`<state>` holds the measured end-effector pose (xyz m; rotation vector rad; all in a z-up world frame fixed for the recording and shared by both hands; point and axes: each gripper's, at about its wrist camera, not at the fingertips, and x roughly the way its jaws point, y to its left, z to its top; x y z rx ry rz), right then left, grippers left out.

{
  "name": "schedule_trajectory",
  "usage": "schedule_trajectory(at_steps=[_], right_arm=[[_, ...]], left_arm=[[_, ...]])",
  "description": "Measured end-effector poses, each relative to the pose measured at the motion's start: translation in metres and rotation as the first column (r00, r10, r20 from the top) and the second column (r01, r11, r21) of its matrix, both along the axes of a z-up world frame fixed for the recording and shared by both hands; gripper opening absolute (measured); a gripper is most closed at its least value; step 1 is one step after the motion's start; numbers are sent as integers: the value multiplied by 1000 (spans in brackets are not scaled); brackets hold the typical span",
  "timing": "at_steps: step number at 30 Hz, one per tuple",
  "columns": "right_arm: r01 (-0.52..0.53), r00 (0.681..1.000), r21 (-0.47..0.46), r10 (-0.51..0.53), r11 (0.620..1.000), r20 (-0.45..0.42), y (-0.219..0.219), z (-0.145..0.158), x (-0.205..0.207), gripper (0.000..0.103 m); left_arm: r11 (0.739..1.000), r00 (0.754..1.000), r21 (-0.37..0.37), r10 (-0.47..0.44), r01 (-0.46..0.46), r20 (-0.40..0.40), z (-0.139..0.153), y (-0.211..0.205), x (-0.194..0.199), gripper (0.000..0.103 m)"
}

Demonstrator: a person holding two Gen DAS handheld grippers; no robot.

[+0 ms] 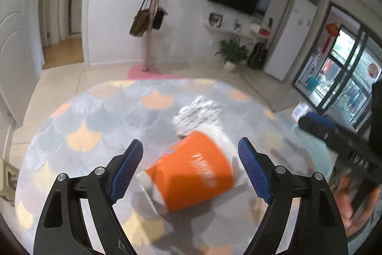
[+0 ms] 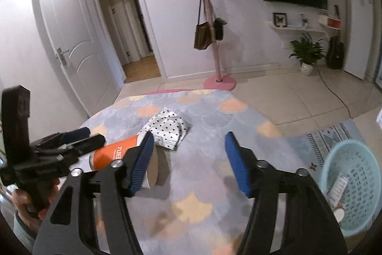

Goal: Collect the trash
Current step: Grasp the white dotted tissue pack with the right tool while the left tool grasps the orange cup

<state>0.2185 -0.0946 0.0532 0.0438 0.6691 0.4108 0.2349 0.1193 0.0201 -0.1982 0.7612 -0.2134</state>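
An orange paper cup point(image 1: 193, 173) lies on its side on the round table point(image 1: 95, 116), which has a scale-patterned cloth. My left gripper point(image 1: 191, 142) is open with the cup between its blue pads point(image 1: 126, 171), a gap on each side. Just behind the cup sits a crumpled black-dotted white paper point(image 1: 198, 114). In the right wrist view my right gripper point(image 2: 189, 135) is open over bare cloth with nothing between its fingers. The dotted paper point(image 2: 167, 128) lies just beyond its left finger, and the cup point(image 2: 114, 154) lies to the left by the left gripper point(image 2: 93, 136).
A pale blue plastic basket point(image 2: 363, 195) stands on the floor rug at the table's right, with a wrapper inside. The right gripper point(image 1: 310, 120) and a hand point(image 1: 351, 202) reach in from the right of the left wrist view. A pink coat stand point(image 2: 214, 44) rises behind the table.
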Motion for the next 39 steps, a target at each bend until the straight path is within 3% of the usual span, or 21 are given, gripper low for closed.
schedule_trajectory(at_steps=[2, 6, 12, 15, 18, 27, 32, 39], right_arm=[[-34, 999, -33, 33, 999, -15, 12, -6, 14, 40], [-78, 997, -67, 76, 995, -32, 27, -21, 35, 38], [-112, 989, -25, 109, 993, -102, 39, -45, 81, 38], [-185, 969, 0, 182, 983, -165, 48, -59, 101, 45], [-204, 966, -39, 194, 978, -170, 61, -67, 114, 51], [-278, 944, -114, 249, 954, -217, 89, -80, 121, 51], [-291, 941, -105, 264, 951, -214, 87, -80, 118, 18], [-261, 962, -62, 254, 963, -101, 71, -63, 100, 7]], left_arm=[[1000, 1000, -4, -7, 7, -21, -9, 3, 5, 80], [999, 997, -9, -37, 37, -63, -25, 4, 11, 80], [994, 988, -19, -113, 112, -105, -32, 0, -11, 78], [987, 980, -54, -158, 152, -124, -34, -2, -25, 78], [988, 979, -38, -152, 149, -133, -37, -6, -30, 78], [987, 970, -29, -161, 158, -181, -56, -24, -13, 80], [986, 970, -9, -168, 169, -174, -57, -34, -20, 76], [985, 974, 50, -153, 163, -166, -56, -54, -35, 60]])
